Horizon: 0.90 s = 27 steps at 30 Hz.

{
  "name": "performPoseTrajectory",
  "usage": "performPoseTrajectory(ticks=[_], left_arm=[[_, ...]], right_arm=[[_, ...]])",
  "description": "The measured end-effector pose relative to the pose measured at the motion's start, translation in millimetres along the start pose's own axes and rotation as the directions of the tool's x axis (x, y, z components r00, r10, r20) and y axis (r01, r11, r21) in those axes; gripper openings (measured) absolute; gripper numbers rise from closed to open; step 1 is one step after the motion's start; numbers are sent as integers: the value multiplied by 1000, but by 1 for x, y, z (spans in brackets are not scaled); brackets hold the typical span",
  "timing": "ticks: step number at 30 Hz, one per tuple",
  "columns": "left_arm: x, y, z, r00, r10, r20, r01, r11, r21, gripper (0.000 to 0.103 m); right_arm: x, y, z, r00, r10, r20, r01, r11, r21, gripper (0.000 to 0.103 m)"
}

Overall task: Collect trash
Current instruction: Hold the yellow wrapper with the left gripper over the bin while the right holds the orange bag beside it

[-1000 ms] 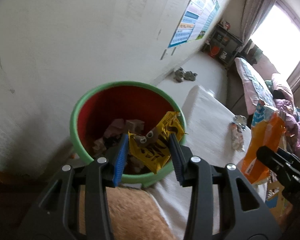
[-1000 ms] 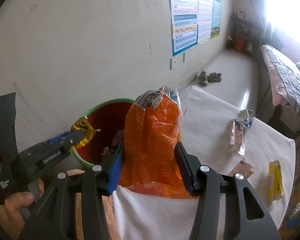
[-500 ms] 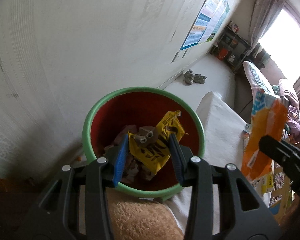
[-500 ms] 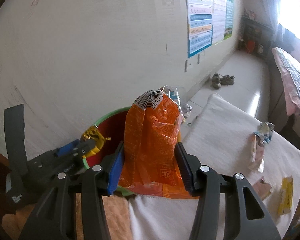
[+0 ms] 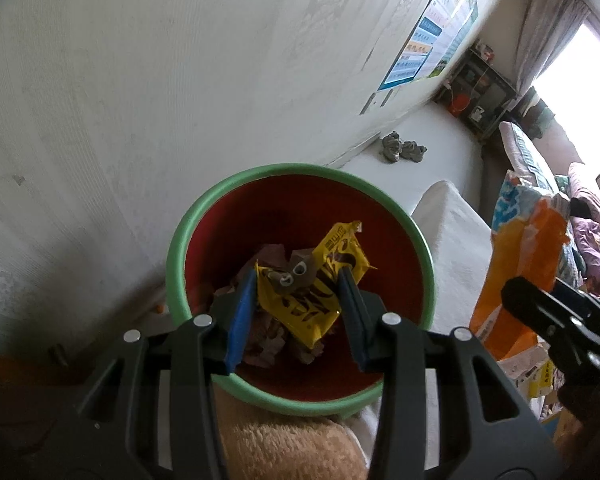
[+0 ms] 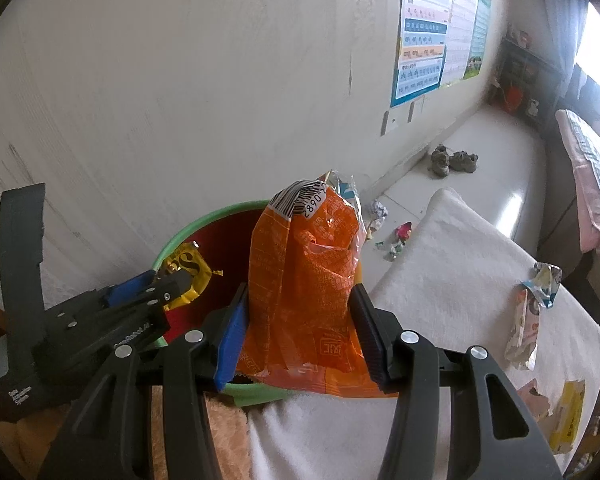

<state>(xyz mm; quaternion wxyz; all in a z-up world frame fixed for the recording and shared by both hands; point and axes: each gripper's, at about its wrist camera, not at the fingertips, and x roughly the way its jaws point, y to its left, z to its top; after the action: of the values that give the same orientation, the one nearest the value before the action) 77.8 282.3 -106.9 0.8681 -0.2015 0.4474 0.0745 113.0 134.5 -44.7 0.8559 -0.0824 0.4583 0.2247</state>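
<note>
Left wrist view: left claw (image 5: 296, 304) is partly closed on a yellow wrapper (image 5: 314, 292), pads pinching it from both sides, a small brown scrap caught in with it. Directly beyond and below the claw sits the bin (image 5: 180, 264), green rim, red inside, with brown paper scraps already at the bottom. The wrapper hangs over the bin mouth, so it looks held there ready to drop. To the right of the claw, the right claw (image 5: 548, 308) shows as a dark arm gripping an orange bag (image 5: 516, 264), off to the side of the bin rim.

Right wrist view: right claw (image 6: 298, 334) is partly closed on the orange bag (image 6: 304, 280), standing upright between the fingers, barcode end on top. The bag sits just over the near rim of the bin (image 6: 204, 220), likely queued for the same drop. Left of this claw, the left claw (image 6: 168, 284) holds the yellow wrapper (image 6: 186, 270) over the bin. Right of the claw, a white cloth-covered surface (image 6: 440, 280) carries more wrappers (image 6: 530, 316) yet to collect. Small scraps (image 6: 396, 236) lie on the floor beyond the bag.
</note>
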Motion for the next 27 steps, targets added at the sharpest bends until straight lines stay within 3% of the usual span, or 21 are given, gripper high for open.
performPoseTrajectory(ticks=[27], left_arm=[[12, -4, 4, 1000, 17, -23, -16, 1000, 8, 39]], right_arm=[[18, -1, 2, 999, 6, -32, -5, 1000, 11, 50]])
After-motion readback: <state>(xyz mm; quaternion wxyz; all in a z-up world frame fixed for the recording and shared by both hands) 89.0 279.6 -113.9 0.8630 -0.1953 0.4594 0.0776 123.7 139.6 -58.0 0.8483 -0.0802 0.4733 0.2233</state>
